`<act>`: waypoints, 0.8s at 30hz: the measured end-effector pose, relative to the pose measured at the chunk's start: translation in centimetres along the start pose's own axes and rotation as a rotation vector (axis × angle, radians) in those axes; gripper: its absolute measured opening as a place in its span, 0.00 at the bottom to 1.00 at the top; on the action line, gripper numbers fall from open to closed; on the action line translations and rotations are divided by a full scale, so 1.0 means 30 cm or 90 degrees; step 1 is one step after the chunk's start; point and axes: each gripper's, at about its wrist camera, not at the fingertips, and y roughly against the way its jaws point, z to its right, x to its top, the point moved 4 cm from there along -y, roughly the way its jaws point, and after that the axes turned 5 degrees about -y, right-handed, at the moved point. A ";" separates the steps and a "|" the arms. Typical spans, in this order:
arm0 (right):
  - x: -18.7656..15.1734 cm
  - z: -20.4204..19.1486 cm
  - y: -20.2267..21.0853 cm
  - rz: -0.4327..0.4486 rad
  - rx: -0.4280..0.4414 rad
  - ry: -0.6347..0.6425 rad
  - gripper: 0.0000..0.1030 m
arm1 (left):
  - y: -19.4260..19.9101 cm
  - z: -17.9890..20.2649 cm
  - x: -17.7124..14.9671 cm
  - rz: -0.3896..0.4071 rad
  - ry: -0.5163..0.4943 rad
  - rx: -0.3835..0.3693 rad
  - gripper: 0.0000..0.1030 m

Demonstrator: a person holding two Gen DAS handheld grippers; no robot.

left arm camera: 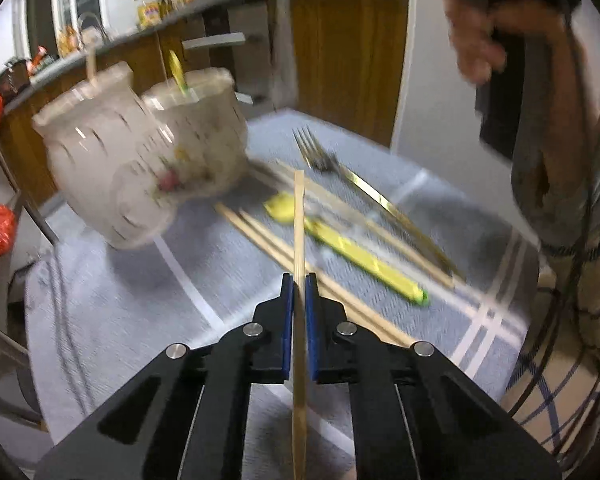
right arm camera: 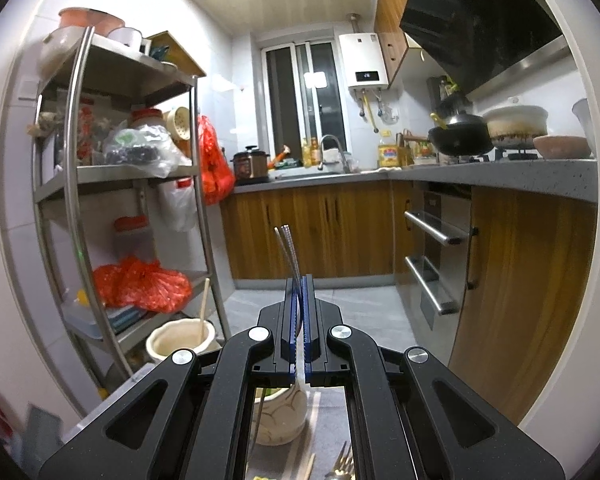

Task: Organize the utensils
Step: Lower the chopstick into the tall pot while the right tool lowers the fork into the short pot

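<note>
My left gripper [left arm camera: 299, 280] is shut on a wooden chopstick [left arm camera: 299, 216] and holds it above the blue-grey cloth [left arm camera: 148, 296]. Two cream ceramic holders [left arm camera: 112, 160] stand at the left; one holds a wooden stick, the other a yellow-handled utensil [left arm camera: 177, 68]. On the cloth lie more chopsticks [left arm camera: 268, 240], a yellow-handled utensil [left arm camera: 360, 256] and a gold-handled fork [left arm camera: 332, 164]. My right gripper [right arm camera: 299, 284] is shut on a thin metal utensil [right arm camera: 286, 248] with a white handle, raised above a holder [right arm camera: 280, 416]. Another holder [right arm camera: 180, 342] with a wooden stick is at the lower left.
A metal shelf rack [right arm camera: 112, 184] with bags and jars stands at the left. Wooden cabinets [right arm camera: 312, 232], the counter [right arm camera: 492, 176] and the oven handles [right arm camera: 432, 232] lie ahead and to the right. The person's hand and body [left arm camera: 556, 128] are at the right of the cloth.
</note>
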 end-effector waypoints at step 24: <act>0.043 0.021 -0.130 0.062 -0.015 -0.076 0.03 | 0.235 -0.473 0.411 0.409 0.201 0.169 0.06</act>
